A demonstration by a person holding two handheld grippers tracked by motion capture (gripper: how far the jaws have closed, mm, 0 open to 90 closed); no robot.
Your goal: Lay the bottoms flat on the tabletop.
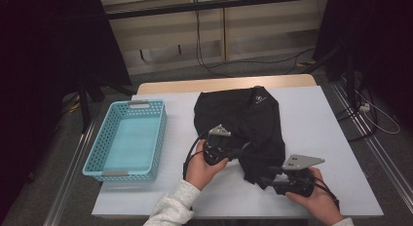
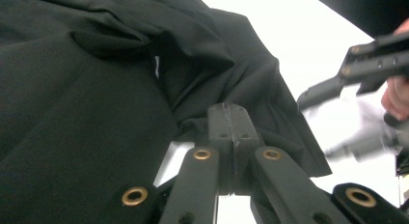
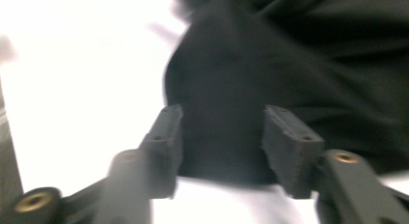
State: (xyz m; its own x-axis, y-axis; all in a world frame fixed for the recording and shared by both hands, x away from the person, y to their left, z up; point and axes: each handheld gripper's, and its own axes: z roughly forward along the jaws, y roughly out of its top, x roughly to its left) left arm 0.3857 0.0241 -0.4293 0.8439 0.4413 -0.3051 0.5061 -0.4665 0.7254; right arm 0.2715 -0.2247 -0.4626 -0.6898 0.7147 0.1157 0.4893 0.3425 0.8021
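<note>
Hard to read in the high view: black garment (image 1: 243,128) against black grippers, so jaw tips and cloth merge there. Right gripper view blurred throughout; left gripper view sharp on its own jaws, smeared at the far right where the other gripper shows.

Garment (image 2: 96,89) spread on the white table (image 1: 311,138), toward the middle and far side, near edge crumpled toward the person. Pale logo near its far edge. Turquoise basket (image 1: 127,140) off to the left, well apart from the cloth.

Left gripper (image 1: 219,149) held in the left hand (image 1: 200,167), grey plate on top, pointing right into the garment's near left part. Seen along its own jaws (image 2: 233,137): pressed fully together, a fold of black cloth pinched at the tips, fabric pulled into creases around the pinch.

Right gripper (image 1: 291,179) held low in the right hand (image 1: 319,197) at the near right of the table, pointing left at the garment's near corner. Seen from its own camera (image 3: 222,142): jaws partway apart, a dark flap of garment (image 3: 289,64) lying between the pads, probably not touching either, though the blur leaves that unsure. Nothing gripped.

Forearms cut off by the bottom edge; light sleeve (image 1: 173,206) on the left.
</note>
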